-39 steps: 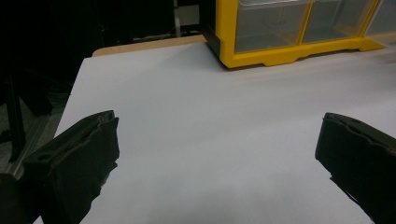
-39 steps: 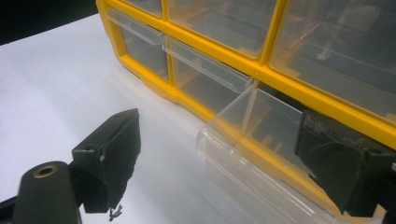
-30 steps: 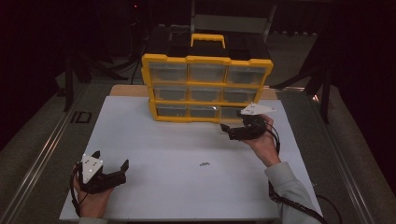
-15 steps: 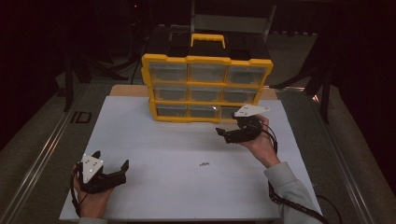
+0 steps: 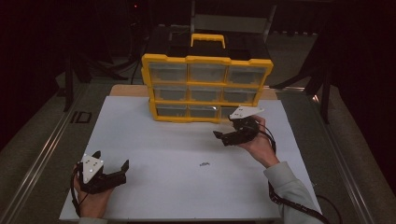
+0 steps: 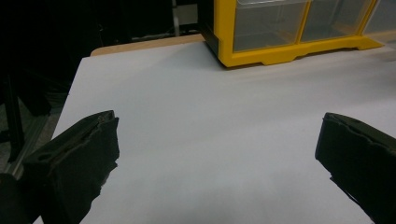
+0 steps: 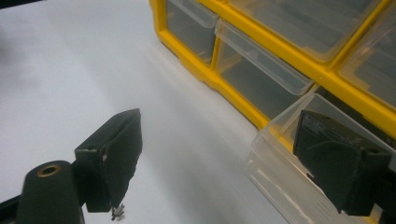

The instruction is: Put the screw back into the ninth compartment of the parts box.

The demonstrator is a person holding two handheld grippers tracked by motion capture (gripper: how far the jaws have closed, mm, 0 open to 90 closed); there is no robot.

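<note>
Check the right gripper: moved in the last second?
Yes. In the high view, the right gripper has drawn back from the yellow drawer cabinet's bottom right corner, toward the person and slightly left. Its jaws stand open.

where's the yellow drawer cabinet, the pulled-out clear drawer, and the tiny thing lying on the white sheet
yellow drawer cabinet [image 5: 207, 59], high view, top yellow rail of the frame
pulled-out clear drawer [image 7: 280, 156], right gripper view, its clear front wall
small dark item [image 5: 204, 164], high view, its middle; too small to identify

No legible text or labels anywhere.
</note>
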